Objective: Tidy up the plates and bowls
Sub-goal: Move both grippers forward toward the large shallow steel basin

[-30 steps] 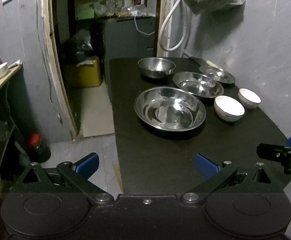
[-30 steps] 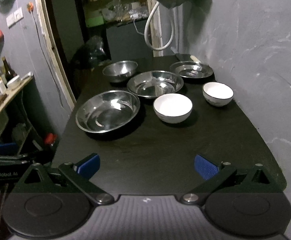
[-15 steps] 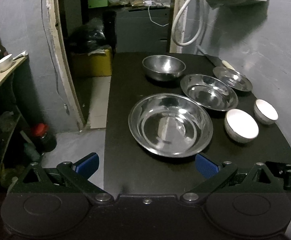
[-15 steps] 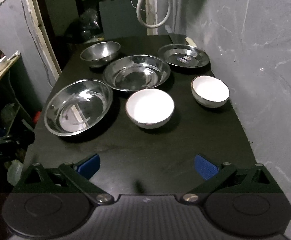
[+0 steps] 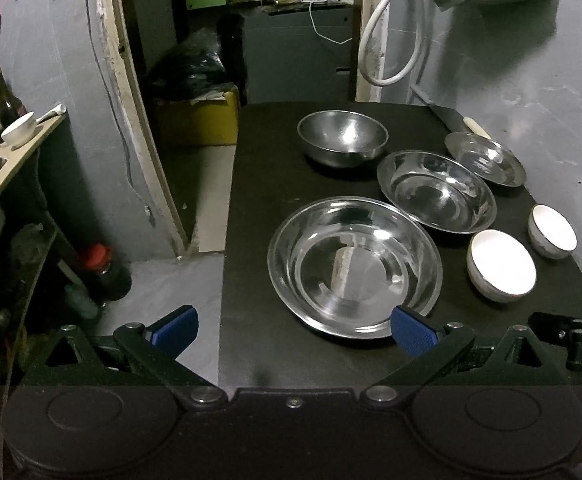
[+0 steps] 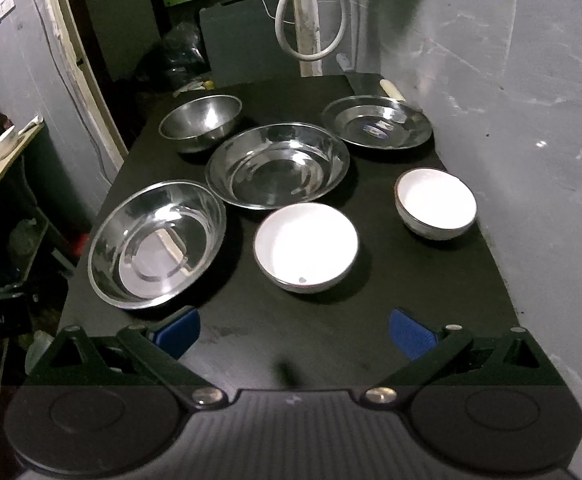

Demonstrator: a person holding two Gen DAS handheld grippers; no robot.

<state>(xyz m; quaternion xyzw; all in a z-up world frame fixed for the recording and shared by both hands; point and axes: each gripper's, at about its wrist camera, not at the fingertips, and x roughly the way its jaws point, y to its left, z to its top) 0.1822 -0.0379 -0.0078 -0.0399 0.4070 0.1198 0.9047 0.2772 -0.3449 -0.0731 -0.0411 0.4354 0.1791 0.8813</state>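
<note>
Hovering over the near edge of a black table (image 6: 431, 292), left tongs (image 5: 293, 326) and right tongs (image 6: 293, 326) gape wide, holding nothing. Four steel dishes (image 6: 277, 166) and two white bowls (image 6: 306, 246) sit apart on it.

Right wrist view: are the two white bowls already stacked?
No. The nearer white bowl and the farther white bowl sit apart on the black table, each empty.

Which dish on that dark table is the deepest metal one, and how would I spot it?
Start at the black table and look to its far end near the doorway. The deep steel bowl stands there alone; its neighbours are wide, shallow steel dishes, while it is smaller across with tall, rounded sides.
</note>
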